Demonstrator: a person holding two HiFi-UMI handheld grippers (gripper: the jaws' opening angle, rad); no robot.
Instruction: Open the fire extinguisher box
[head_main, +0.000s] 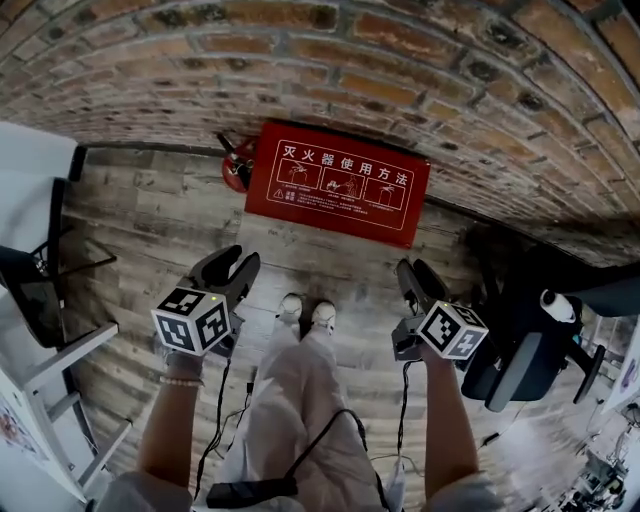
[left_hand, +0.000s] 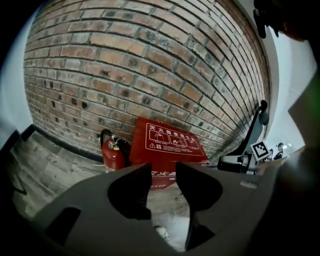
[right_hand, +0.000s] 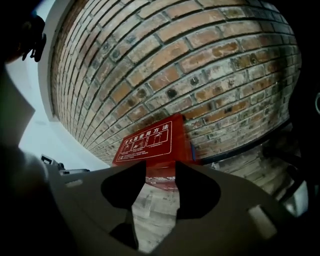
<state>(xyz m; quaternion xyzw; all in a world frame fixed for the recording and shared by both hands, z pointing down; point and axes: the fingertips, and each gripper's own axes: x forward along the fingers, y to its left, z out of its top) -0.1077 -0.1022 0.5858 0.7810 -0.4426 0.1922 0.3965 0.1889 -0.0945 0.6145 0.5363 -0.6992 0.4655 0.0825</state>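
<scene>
— Well, what is the box like?
— It's a boxy red fire extinguisher box (head_main: 338, 183) with a white-printed lid, lid down. It sits on the worn plank floor (head_main: 150, 205) against the rough brick wall (head_main: 400, 60).
— And the jaws?
— The left gripper (head_main: 232, 262) and right gripper (head_main: 417, 272) both gape, empty. The box lies ahead, well apart.

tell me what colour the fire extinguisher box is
The fire extinguisher box is red with white printed diagrams, clearest in the head view.

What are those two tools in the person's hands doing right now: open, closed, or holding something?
Left tool: open, holding nothing.
Right tool: open, holding nothing.
</scene>
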